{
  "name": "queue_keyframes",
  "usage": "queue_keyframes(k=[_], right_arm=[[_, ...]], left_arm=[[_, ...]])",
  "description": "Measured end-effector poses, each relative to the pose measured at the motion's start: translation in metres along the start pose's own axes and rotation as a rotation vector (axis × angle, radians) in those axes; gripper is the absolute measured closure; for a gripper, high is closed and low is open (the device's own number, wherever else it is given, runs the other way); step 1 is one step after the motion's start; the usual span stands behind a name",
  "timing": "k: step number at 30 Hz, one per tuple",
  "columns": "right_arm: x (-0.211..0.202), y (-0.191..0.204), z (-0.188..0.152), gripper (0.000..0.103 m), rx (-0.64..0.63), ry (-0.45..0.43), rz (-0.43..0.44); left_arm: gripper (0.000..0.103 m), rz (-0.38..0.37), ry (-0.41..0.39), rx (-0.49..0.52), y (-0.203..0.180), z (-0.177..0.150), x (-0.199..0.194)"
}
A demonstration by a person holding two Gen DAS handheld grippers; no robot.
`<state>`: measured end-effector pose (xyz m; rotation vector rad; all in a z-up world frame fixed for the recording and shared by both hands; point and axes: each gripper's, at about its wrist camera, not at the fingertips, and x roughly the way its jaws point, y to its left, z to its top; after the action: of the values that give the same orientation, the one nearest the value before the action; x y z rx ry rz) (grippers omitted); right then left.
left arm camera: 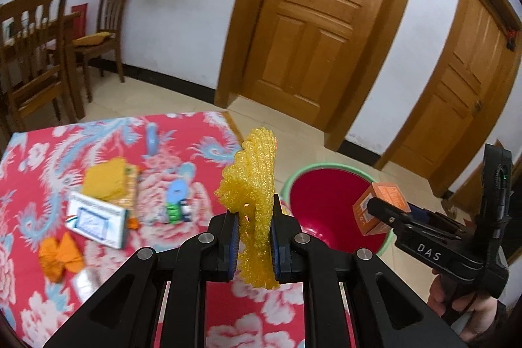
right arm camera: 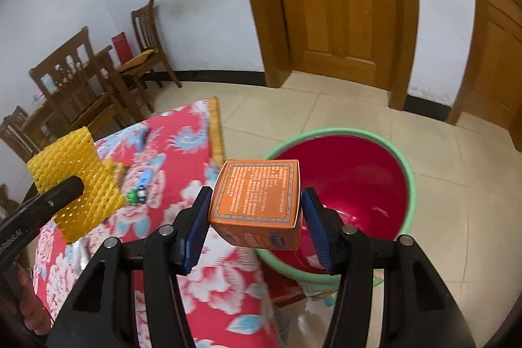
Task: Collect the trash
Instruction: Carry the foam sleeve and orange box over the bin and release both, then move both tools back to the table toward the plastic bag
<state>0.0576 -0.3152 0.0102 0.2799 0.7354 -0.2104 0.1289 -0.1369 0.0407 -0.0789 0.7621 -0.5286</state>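
Yellow foam netting (left arm camera: 253,201) stands pinched upright between the blue pads of the left gripper (left arm camera: 253,237), whose jaws are closed down to the width of the crumpled mesh. The netting sticks up well above the fingertips and hangs a little below them. This gripper is raised over the near edge of the table (left arm camera: 208,126), just left of the basin (left arm camera: 329,201).

The basin is red inside with a pale green rim and sits on the tiled floor right beside the table's corner. The right gripper (right arm camera: 256,211) is closed part-way on an orange box (right arm camera: 257,201), its pads pressing the two opposite sides; the printed face of the box points up and toward the camera. In the right wrist view the box hangs over the near rim of the basin, clear of it.

Left of the basin, on the table's red floral cloth (left arm camera: 42,152), lie more pieces: a white and blue box (left arm camera: 96,219), a yellow foam piece (left arm camera: 106,180) behind it, crumpled orange paper (left arm camera: 60,256) nearer the table's front, a small blue and green wrapper (left arm camera: 177,201) closer to the basin, and a blue strip (left arm camera: 151,139) toward the far edge.

Beyond the basin stand two wooden doors (left arm camera: 321,21); wooden chairs (left arm camera: 32,54) are far to its left.
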Motion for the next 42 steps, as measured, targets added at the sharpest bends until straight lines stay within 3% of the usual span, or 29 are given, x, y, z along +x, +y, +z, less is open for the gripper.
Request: queue_keyframes(k=[14,28,31,33,42], right_arm=[[0.034,-0.078,-0.012,0.046,0.117,0.071,-0.065],[0.064,-0.121,-0.022,0.045,0.197,0.136,-0.087],[0.066,-0.123,-0.022,0.046,0.198,0.138,-0.085],[0.066,-0.123,-0.022,0.045,0.196,0.136,-0.083],[0.06,-0.121,-0.02,0.045,0.205,0.123,-0.082]], left_arm=[[0.088,-0.077,0.132,0.083,-0.064,-0.01,0.077],[0.086,-0.108,0.265,0.137,-0.097,-0.034,0.142],[0.076,-0.109,0.277,0.135,-0.099,-0.035,0.146],[0.053,-0.096,0.271,0.127,-0.099,-0.034,0.146],[0.052,-0.08,0.25,0.112,-0.093,-0.03,0.14]])
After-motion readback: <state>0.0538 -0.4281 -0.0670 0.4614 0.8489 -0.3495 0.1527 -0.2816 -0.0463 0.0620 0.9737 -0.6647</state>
